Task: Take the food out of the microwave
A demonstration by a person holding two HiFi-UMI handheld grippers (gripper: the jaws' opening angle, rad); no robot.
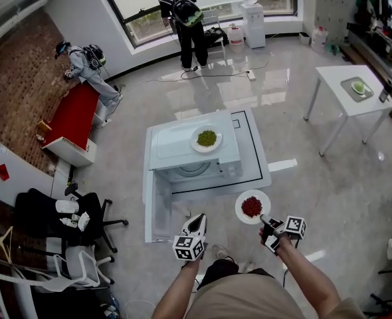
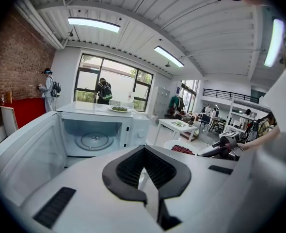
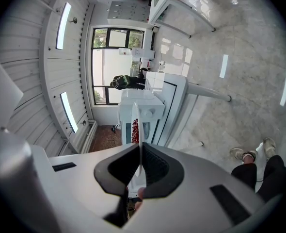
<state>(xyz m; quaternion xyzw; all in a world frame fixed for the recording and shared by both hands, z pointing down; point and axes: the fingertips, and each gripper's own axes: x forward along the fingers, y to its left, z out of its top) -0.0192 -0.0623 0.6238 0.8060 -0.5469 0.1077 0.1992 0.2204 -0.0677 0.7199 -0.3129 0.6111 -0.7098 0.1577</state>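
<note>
glossy pale stone floor spreads all round the microwave, a boxy white oven with smooth matte panels sitting on a low flat white board edged with a thin black line. the microwave's door hangs wide open at its left side, a flat rectangular slab, and inside the cavity the round ribbed glass turntable lies bare. on the microwave's flat top rests a round white plate heaped with small green pieces. the task's food, a round white plate of red bits, a grainy mound of them, is out of the microwave, held in the air in front of it and to its right. the right gripper has its dark ridged jaws pinched on this plate's thin rim, seen edge-on between them. the left gripper, smooth white shell with a marker cube, hangs in front of the open cavity, its jaws pressed together with nothing between.
</note>
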